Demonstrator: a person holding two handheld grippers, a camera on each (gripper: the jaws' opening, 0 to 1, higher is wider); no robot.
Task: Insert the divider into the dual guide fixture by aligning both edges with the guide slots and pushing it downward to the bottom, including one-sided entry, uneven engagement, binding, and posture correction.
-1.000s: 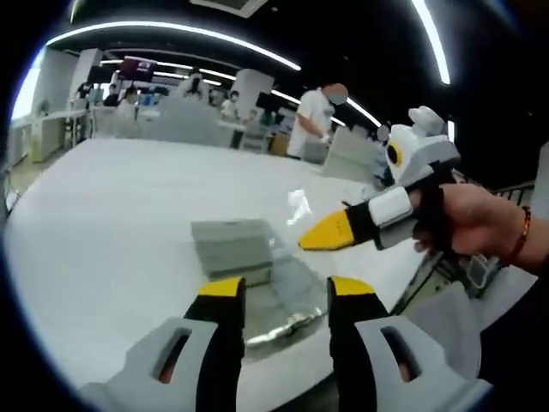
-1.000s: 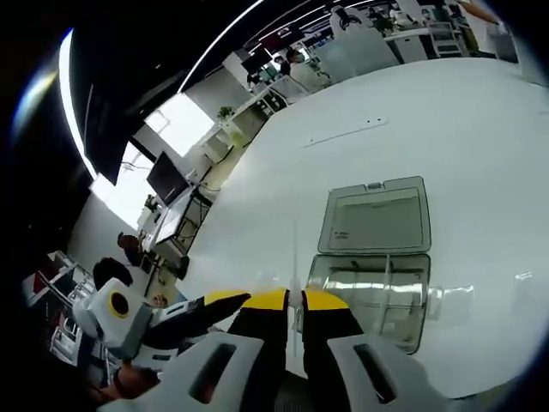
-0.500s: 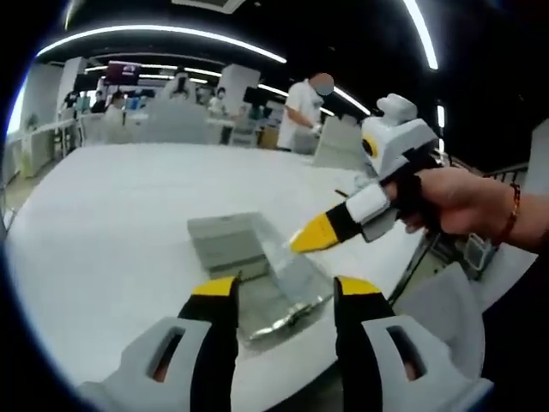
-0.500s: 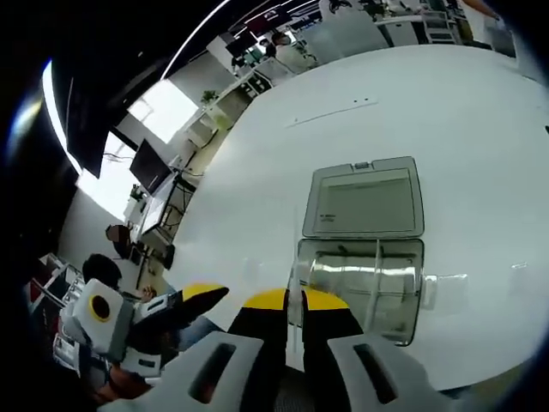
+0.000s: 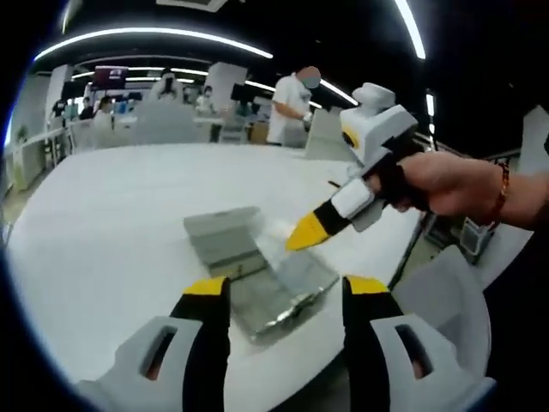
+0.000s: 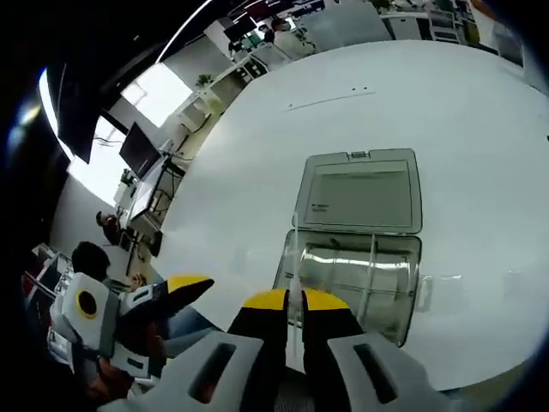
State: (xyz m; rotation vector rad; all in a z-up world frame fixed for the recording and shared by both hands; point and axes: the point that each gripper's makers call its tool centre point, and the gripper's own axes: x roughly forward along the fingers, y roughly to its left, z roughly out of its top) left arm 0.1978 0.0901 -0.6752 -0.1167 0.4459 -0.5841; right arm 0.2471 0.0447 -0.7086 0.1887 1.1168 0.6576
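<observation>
Right gripper view: above a white table [image 6: 480,112], the clear lidded fixture box [image 6: 352,283] lies just ahead of the right gripper [image 6: 289,302], jaws pinched on the thin transparent divider [image 6: 294,257], apparently approaching alignment; left gripper [image 5: 283,296] hovers wide-jawed.

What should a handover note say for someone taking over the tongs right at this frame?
Right tongs: shut on the clear divider, held edge-on above the near-left part of the box.
Left tongs: open, holding nothing, hovering over the near end of the box.
Clear box sits on the white table, its hinged lid lying open flat behind it; one partition already stands inside.
Done: divider picked up and brought over the box.
Left: line both edges up with the guide slots and push it down to the bottom; whether an edge has entered a slot can't be told.
</observation>
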